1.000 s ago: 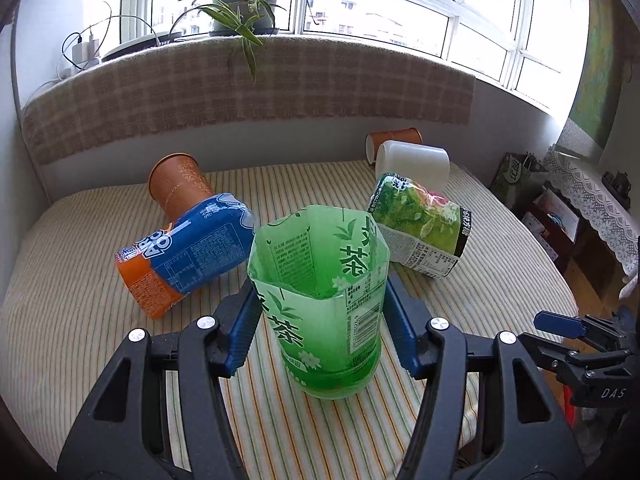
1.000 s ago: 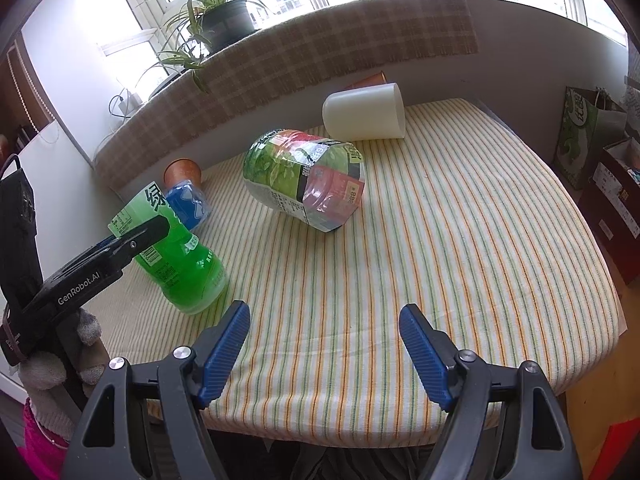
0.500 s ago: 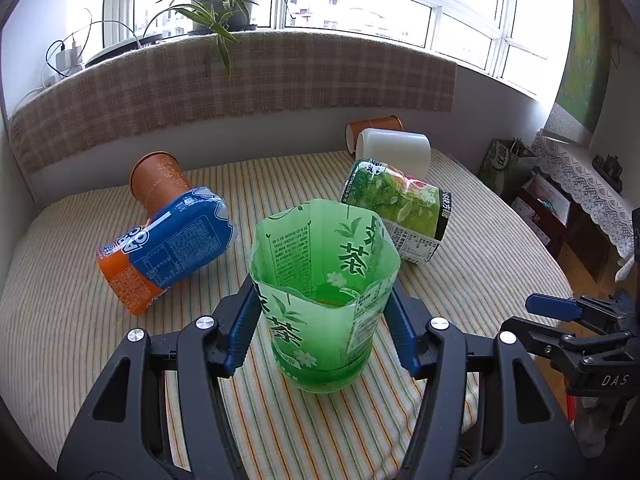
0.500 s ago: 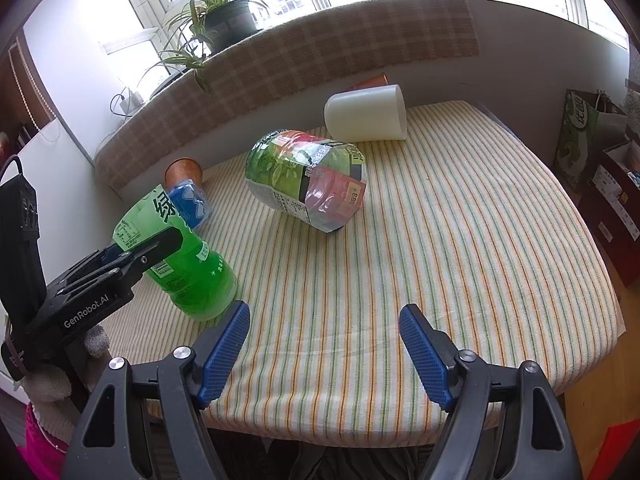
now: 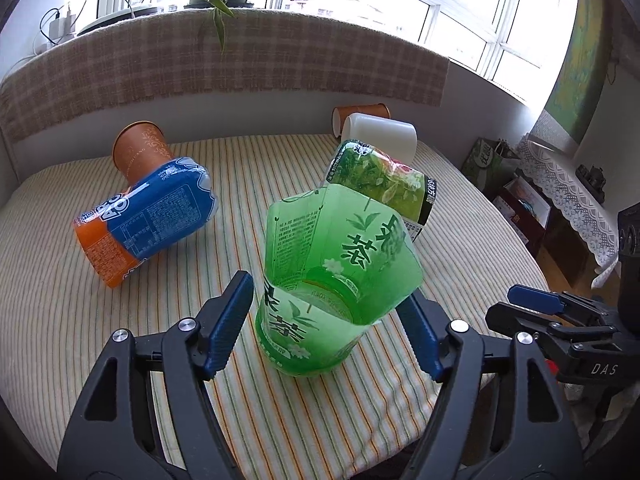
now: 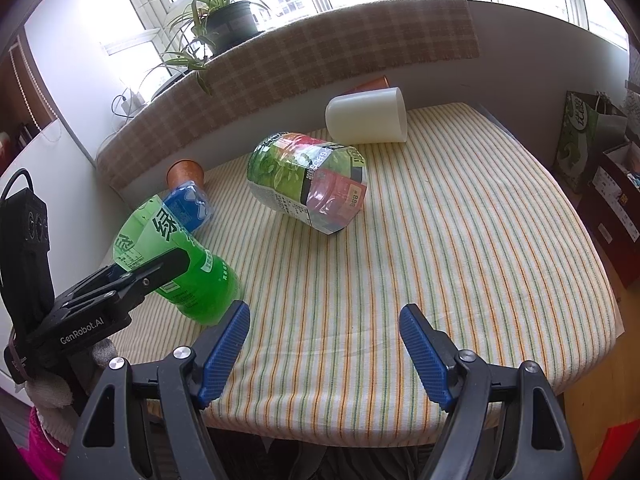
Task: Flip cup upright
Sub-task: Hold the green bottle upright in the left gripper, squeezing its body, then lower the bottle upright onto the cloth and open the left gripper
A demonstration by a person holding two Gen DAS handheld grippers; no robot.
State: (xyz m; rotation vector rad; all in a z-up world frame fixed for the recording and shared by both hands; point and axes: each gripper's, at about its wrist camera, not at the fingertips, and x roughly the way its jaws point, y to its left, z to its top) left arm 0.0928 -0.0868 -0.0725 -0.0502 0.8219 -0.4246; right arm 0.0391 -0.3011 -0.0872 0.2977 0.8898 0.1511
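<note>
Left gripper (image 5: 326, 320): positioned low over the near part of the worktop (image 5: 52, 312), fingers pointing toward the window. Its jaws are spread apart, one blue pad (image 5: 228, 322) on each side of the green cup (image 5: 336, 280). A gap shows between the left pad and the cup wall; the right pad is partly hidden behind the cup's flared rim, so contact there cannot be determined. In the right wrist view the left gripper (image 6: 168, 268) reaches the cup (image 6: 176, 256) from the near left edge.

Green cup: a cut-off tea bottle, base on the striped cloth, open jagged rim up. In the right wrist view its long axis tilts away from vertical, rim leaning left and back; the base rests near the front left edge of the worktop.

Surroundings: the blue-and-orange cup (image 5: 144, 220) lies on its side to the left, touching a brown paper cup (image 5: 140, 152) behind it. The multicoloured cup (image 6: 308, 184) lies on its side mid-worktop, just behind the green cup in the left view. A white cup (image 6: 366, 120) lies near the back wall, with another brown paper cup (image 5: 360, 114) behind it.

Right gripper (image 6: 324, 352): held at the front edge, jaws wide apart, holding nothing. The striped surface ahead and to its right carries no objects up to the right edge.
</note>
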